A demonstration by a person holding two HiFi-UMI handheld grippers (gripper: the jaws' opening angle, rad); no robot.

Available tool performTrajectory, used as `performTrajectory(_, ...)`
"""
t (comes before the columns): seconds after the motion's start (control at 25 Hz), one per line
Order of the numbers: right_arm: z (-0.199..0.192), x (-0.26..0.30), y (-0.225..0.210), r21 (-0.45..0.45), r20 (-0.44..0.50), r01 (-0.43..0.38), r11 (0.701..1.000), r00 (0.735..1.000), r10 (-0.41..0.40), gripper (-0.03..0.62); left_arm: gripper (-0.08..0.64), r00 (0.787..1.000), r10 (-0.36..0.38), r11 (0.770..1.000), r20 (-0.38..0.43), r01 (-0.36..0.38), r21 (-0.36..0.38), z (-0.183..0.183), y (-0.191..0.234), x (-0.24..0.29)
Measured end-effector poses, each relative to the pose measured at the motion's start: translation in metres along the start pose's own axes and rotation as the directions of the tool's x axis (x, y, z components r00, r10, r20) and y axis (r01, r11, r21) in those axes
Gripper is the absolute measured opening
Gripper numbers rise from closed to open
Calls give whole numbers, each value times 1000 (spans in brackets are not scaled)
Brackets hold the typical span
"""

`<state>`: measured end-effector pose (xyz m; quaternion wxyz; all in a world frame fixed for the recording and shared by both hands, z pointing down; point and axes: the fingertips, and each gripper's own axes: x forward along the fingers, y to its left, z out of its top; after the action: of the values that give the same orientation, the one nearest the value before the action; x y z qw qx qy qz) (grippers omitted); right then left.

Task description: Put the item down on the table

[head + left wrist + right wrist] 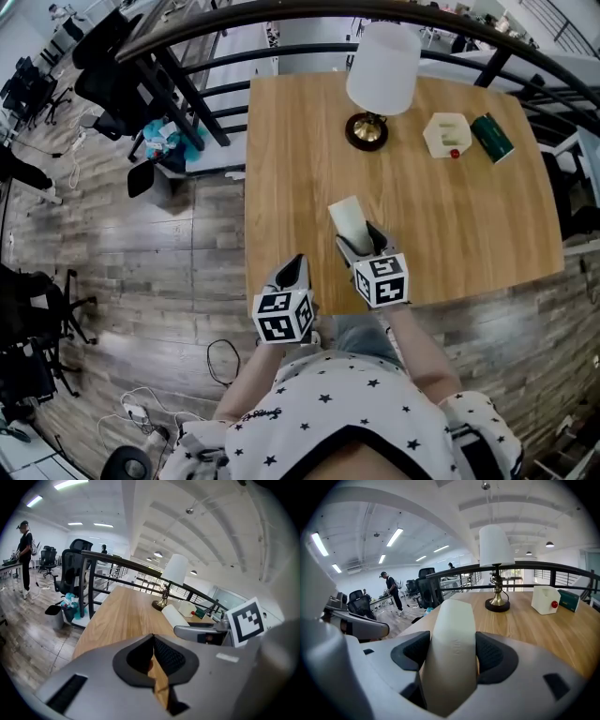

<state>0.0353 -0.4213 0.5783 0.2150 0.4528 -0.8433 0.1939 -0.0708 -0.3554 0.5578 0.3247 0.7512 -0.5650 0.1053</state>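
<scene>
Wood-plank flooring surrounds a square wooden table (469,234) that stands against a dark railing (534,564), with office chairs (108,75) beyond its far left corner. Near the far edge stand a white-shaded lamp (382,67) and a white box with a red button (446,134). A green pack (492,138) lies by the far right corner, its print too small for me to read. My right gripper (366,246) pinches a pale, rounded item (347,217) close to the near edge. Its lower end is buried between the pads, so I cannot name it or tell whether it touches the table. My left gripper (294,266) hangs by the near left corner, jaws pressed together with nothing between them.
</scene>
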Motion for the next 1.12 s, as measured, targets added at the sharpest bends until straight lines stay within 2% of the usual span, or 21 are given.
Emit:
performTrajectory(0.36, -30, 46, -6, -53, -111, -30, 998, 994, 24, 298, 13, 999, 21, 1000, -39, -22, -10, -5, 8, 22)
performTrajectory(0.8, -64, 72, -5, -83, -246, -48, 995, 969, 27, 298, 14, 998, 26, 999, -50, -27, -22, -5, 12, 30)
performTrajectory(1.12, -69, 76, -6, -136, -248, -42, 990, 969, 7, 299, 14, 999, 26, 999, -47, -27, -25, -3, 11, 31)
